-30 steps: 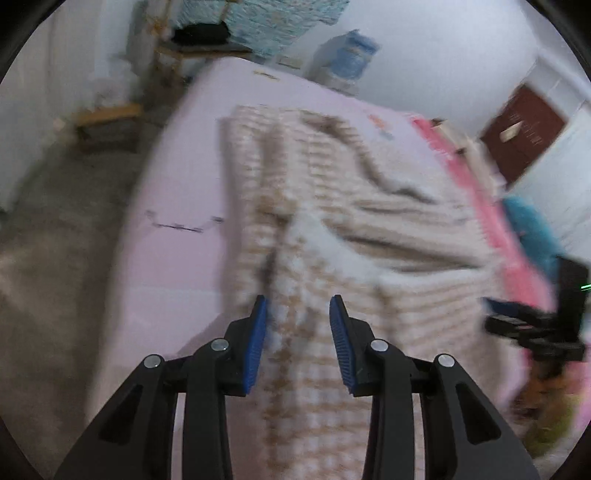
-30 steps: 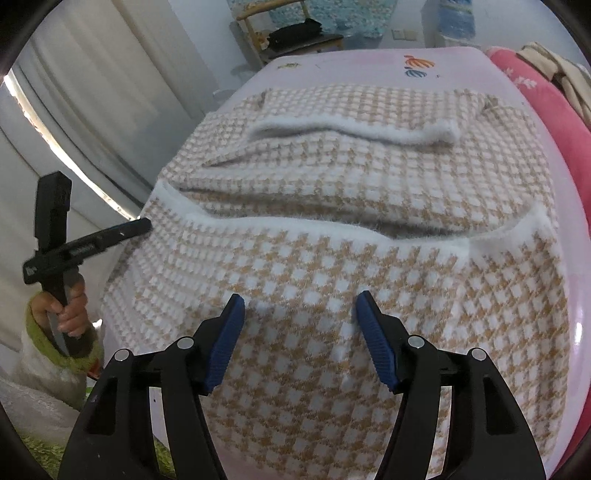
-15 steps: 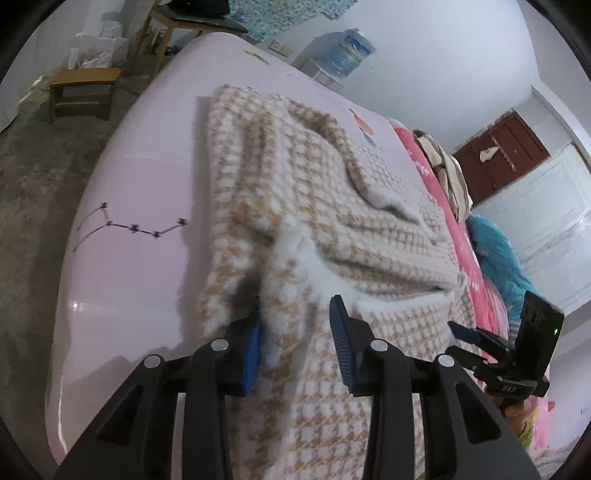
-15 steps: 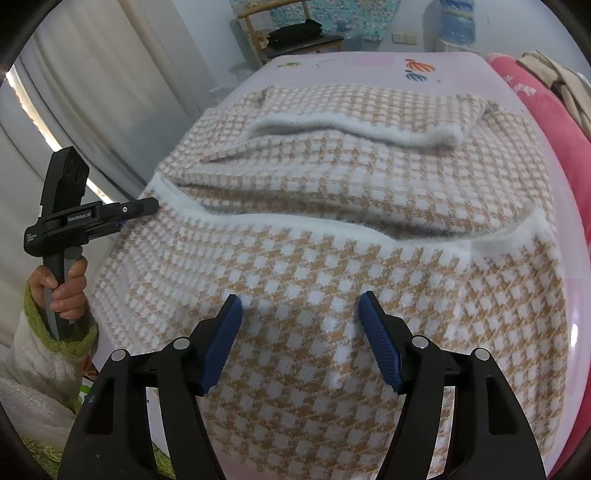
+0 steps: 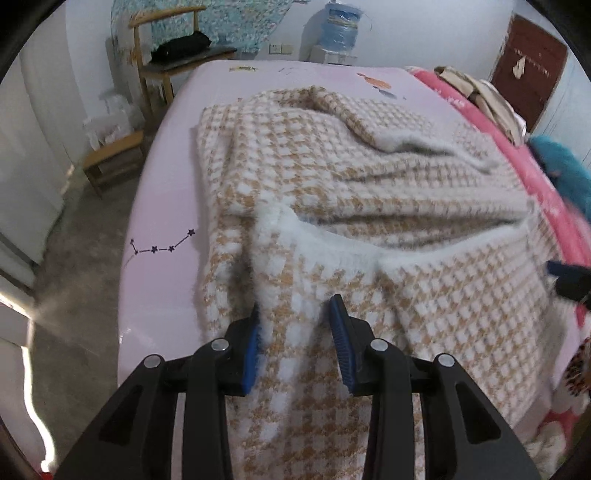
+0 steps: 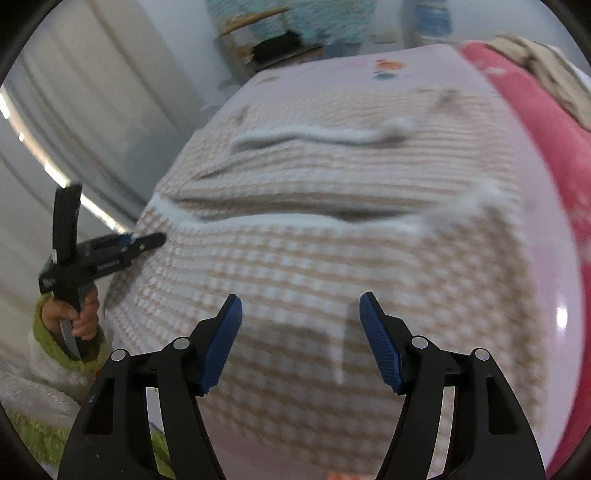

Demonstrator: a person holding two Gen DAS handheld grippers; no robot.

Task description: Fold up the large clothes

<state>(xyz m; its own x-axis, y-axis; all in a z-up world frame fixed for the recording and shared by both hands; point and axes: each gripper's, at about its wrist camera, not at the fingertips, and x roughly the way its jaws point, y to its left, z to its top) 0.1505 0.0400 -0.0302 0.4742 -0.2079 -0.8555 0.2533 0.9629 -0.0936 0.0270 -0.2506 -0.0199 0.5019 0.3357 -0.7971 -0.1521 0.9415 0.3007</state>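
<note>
A large fuzzy tan-and-white houndstooth garment [image 5: 369, 192] lies partly folded on the pink bed [image 5: 170, 206], its white trimmed edge running across the middle. My left gripper [image 5: 295, 325] is open, its jaws on either side of a raised fold at the garment's near left corner. In the right wrist view the left gripper [image 6: 147, 242] reaches the garment's left edge. My right gripper [image 6: 301, 325] is open and empty, just above the near part of the garment [image 6: 332, 258]. The right gripper also shows at the right edge of the left wrist view [image 5: 569, 278].
A wooden chair with a black bag [image 5: 177, 48], a low stool [image 5: 110, 158] and a water bottle [image 5: 340, 26] stand beyond the bed. A red blanket [image 5: 517, 155] with clothes piled on it lies along the bed's right side. Curtains [image 6: 92, 122] hang at left.
The left gripper has swung to face more along the bed while staying at the garment's corner fold. The right gripper has moved, blurring its view, and stays open.
</note>
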